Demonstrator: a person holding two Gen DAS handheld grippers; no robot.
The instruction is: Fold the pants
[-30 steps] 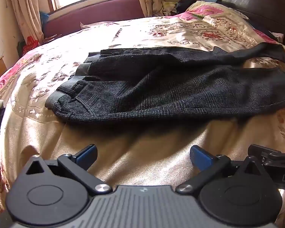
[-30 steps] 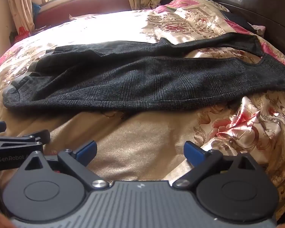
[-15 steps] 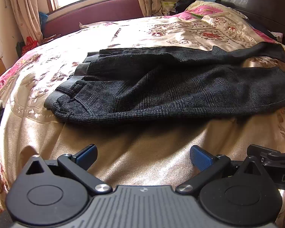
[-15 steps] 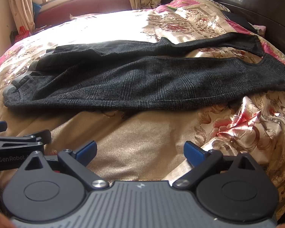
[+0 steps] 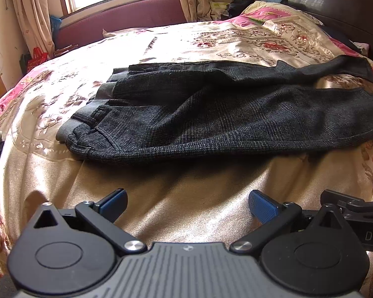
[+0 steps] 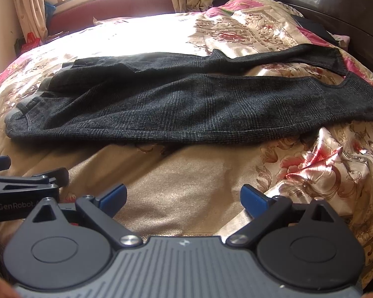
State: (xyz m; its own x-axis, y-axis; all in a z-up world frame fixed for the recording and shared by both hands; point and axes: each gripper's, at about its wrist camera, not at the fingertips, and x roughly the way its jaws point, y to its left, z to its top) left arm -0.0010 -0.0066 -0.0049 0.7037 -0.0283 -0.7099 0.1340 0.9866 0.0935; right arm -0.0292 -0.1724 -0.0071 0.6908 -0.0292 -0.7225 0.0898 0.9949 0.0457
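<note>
Across the bed, a glossy gold bedspread (image 5: 176, 198) with floral embroidery lies slightly rumpled. Dark grey woven pants (image 5: 236, 119) lie flat on it, waistband left, 2 legs running right and parted at the hems. Nearer, over bare satin, the left gripper (image 5: 187, 202) and right gripper (image 6: 182, 196) hover side by side, blue-padded jaws spread wide, empty.

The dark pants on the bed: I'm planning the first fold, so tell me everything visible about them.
The pants are dark grey, a coarse woven check with a lighter grey waistband at the left. They lie unfolded and flat across the floral satin bedspread, legs running right and splitting apart toward the hems. Only the bedspread touches them; both grippers are short of them.
</note>
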